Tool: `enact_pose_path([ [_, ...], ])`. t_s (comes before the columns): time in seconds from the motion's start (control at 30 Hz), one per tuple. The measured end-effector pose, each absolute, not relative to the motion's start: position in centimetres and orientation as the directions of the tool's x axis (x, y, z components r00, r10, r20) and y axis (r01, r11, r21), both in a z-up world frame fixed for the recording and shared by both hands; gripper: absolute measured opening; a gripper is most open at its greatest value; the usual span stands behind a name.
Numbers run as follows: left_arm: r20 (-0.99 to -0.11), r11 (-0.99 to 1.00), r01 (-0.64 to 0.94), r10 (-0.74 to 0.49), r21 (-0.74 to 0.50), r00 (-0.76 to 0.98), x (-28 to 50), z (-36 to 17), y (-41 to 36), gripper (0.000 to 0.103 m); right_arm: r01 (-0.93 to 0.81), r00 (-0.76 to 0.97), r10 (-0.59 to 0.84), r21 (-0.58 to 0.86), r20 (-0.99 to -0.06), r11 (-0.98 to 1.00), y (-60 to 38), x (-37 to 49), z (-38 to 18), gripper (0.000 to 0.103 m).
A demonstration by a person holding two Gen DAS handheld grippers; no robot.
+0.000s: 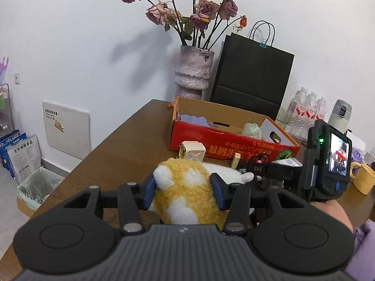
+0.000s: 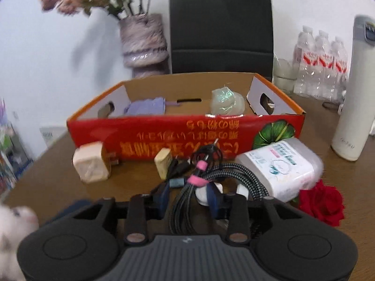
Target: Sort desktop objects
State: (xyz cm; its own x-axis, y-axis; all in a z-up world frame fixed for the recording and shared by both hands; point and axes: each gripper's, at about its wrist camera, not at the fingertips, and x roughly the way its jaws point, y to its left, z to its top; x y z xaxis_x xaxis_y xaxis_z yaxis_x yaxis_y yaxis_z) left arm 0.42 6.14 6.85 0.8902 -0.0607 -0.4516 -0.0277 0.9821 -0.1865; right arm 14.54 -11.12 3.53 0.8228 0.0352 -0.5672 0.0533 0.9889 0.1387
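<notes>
My left gripper [image 1: 184, 193] is shut on a yellow and white plush toy [image 1: 185, 187], held over the brown table [image 1: 121, 145] in front of the red cardboard box [image 1: 225, 144]. My right gripper [image 2: 188, 197] has its jaws around a bundle of black braided cables [image 2: 187, 201] with pink ties, on the table before the box [image 2: 164, 138]; whether they press it I cannot tell. The box holds a purple cloth [image 2: 146, 106] and a pale green wrapped item [image 2: 226, 101]. The plush shows blurred at the lower left [image 2: 14, 220].
A cream charger plug [image 2: 91, 165], a small beige block [image 2: 164, 162], a tissue pack [image 2: 281, 166] and a red rose [image 2: 322, 202] lie before the box. A vase [image 1: 193, 72], black bag [image 1: 250, 77], water bottles [image 2: 320, 65], white flask [image 2: 354, 89] and yellow mug [image 1: 363, 179] stand around.
</notes>
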Motion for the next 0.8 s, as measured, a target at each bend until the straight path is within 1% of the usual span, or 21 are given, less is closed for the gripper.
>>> enact_pose_path([
  [0.03,-0.452,0.982,-0.028,-0.06,-0.184,0.89,0.5,6.8,6.0,0.05,0.06,0.824,0.036,0.15,-0.565,0.987,-11.5,14.9,3.4,0.009],
  [0.07,-0.455,0.983,-0.027,-0.06,-0.182,0.889,0.5,6.7,5.9,0.05,0.053,0.829,0.045,0.159,-0.557,0.986,-11.7,14.9,3.3,0.0],
  [0.17,-0.452,0.984,-0.015,-0.069,-0.18,0.889,0.4,6.8,5.7,0.05,0.058,0.859,0.017,0.13,-0.512,0.99,-12.1,13.9,4.0,0.0],
  [0.23,-0.448,0.984,-0.017,-0.065,-0.177,0.892,0.2,6.9,5.6,0.05,0.048,0.887,0.021,0.136,-0.461,0.989,-12.4,12.2,5.4,0.0],
  [0.33,-0.442,0.983,-0.03,-0.055,-0.183,0.895,-0.1,7.1,5.6,0.05,0.012,0.922,0.029,0.102,-0.385,0.995,-12.4,8.8,7.7,0.0],
  [0.37,-0.442,0.983,-0.031,-0.053,-0.182,0.895,-0.2,7.2,5.5,0.05,-0.007,0.923,0.041,0.089,-0.382,0.996,-12.5,8.0,8.2,0.0],
  [0.4,-0.44,0.983,-0.03,-0.054,-0.182,0.896,-0.3,7.2,5.5,0.05,-0.038,0.914,0.071,0.091,-0.398,0.995,-12.8,7.3,8.4,0.0],
  [0.43,-0.44,0.983,-0.026,-0.058,-0.182,0.896,-0.5,7.2,5.4,0.05,-0.063,0.9,0.111,0.126,-0.421,0.99,-13.5,6.7,8.4,0.0],
  [0.5,-0.448,0.982,-0.021,-0.066,-0.185,0.892,-0.6,6.9,5.2,0.05,-0.086,0.877,0.157,0.173,-0.455,0.981,-14.5,6.0,7.9,0.004],
  [0.53,-0.457,0.982,-0.022,-0.068,-0.189,0.887,-0.7,6.7,5.2,0.05,-0.103,0.862,0.168,0.161,-0.478,0.982,-14.5,6.0,7.4,0.007],
  [0.63,-0.477,0.981,-0.021,-0.074,-0.191,0.876,-0.7,6.2,4.9,0.05,-0.127,0.831,0.177,0.129,-0.527,0.983,-14.0,6.5,6.2,0.013],
  [0.7,-0.474,0.983,-0.017,-0.073,-0.182,0.877,-1.0,6.0,4.8,0.05,-0.122,0.832,0.182,0.146,-0.525,0.982,-14.1,7.2,5.9,0.015],
  [0.73,-0.475,0.983,-0.018,-0.071,-0.18,0.877,-0.9,6.0,4.8,0.05,-0.124,0.827,0.186,0.15,-0.53,0.981,-14.1,7.9,5.8,0.017],
  [0.8,-0.477,0.984,-0.023,-0.066,-0.179,0.876,-0.7,6.0,4.8,0.05,-0.128,0.828,0.171,0.117,-0.534,0.985,-13.8,9.2,5.8,0.019],
])
